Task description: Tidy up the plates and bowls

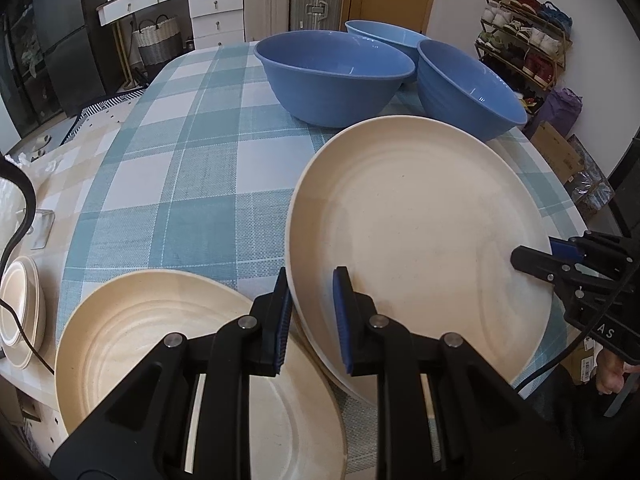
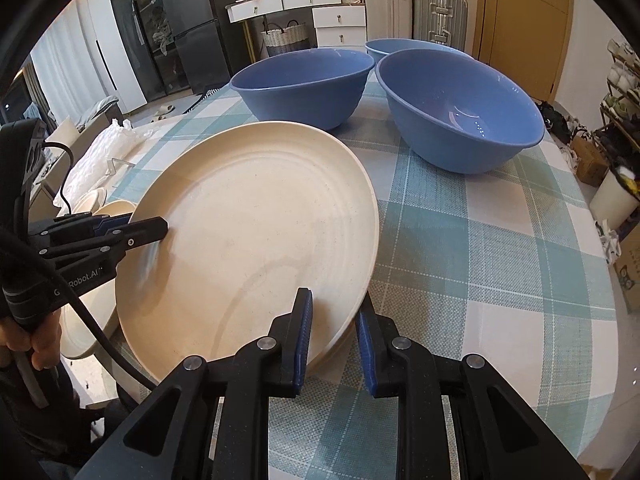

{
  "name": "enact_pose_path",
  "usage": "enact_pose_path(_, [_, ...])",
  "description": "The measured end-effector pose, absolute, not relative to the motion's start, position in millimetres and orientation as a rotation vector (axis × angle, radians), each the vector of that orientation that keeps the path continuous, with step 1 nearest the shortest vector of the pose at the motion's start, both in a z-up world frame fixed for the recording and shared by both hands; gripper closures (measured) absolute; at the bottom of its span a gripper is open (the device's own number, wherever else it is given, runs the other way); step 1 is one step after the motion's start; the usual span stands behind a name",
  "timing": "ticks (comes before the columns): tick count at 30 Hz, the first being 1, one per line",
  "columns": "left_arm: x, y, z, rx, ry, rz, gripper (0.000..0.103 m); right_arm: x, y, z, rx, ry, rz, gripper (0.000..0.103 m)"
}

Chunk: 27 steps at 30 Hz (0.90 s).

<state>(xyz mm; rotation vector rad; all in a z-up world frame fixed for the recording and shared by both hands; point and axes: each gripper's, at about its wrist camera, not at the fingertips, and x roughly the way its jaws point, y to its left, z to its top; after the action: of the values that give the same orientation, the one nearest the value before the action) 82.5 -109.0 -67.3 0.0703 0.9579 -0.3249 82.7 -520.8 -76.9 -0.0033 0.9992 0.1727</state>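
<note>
Three blue bowls (image 2: 460, 112) stand grouped at the far end of the table (image 2: 500, 260), all upright; the two whose insides show are empty, and the rearmost one is mostly hidden behind the others. A cream plate (image 2: 256, 240) is held tilted above the checked cloth by both tools. The left tool (image 1: 310, 320) is clamped on the plate's left rim, one pad above and one below. The right tool (image 2: 334, 334) is closed on the near right rim in the same way. A second cream plate (image 1: 160, 340) lies empty just beside it, partly covered by the left tool. Small pale dishes (image 1: 20, 312) at the left edge are cut off.
</note>
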Motion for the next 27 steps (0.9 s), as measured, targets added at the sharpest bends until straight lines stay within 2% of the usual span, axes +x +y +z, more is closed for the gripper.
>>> enact_pose_path(10, [84, -104, -71, 0.07, 0.975, -0.309, 0.09, 82, -522, -78, 0.005, 0.994, 0.169, 0.08])
enact_pose_path(11, [84, -103, -71, 0.066, 0.978, -0.312, 0.09, 82, -522, -78, 0.004, 0.997, 0.161, 0.075])
enact_pose_path(16, [82, -100, -68, 0.062, 0.975, -0.31, 0.09, 81, -526, -77, 0.012, 0.99, 0.166, 0.07])
enact_pose_path(18, [83, -98, -67, 0.058, 0.975, -0.31, 0.089, 80, -528, -76, 0.021, 0.985, 0.167, 0.063])
enact_pose_path(20, [83, -97, -65, 0.056, 0.976, -0.309, 0.079, 78, -529, -73, 0.031, 0.971, 0.169, 0.057])
enact_pose_path(22, [81, -94, -63, 0.042, 0.973, -0.31, 0.061, 77, -531, -70, 0.04, 0.96, 0.176, 0.054])
enact_pose_path(23, [79, -93, -62, 0.035, 0.971, -0.314, 0.058, 76, -531, -68, 0.044, 0.955, 0.179, 0.05])
enact_pose_path(24, [78, -91, -60, 0.031, 0.968, -0.321, 0.05, 75, -531, -66, 0.047, 0.949, 0.182, 0.047])
enact_pose_path(25, [76, -90, -58, 0.031, 0.965, -0.323, 0.04, 74, -531, -64, 0.05, 0.941, 0.188, 0.041])
enact_pose_path(27, [72, -86, -54, 0.031, 0.954, -0.325, 0.029, 70, -530, -59, 0.056, 0.925, 0.206, 0.032])
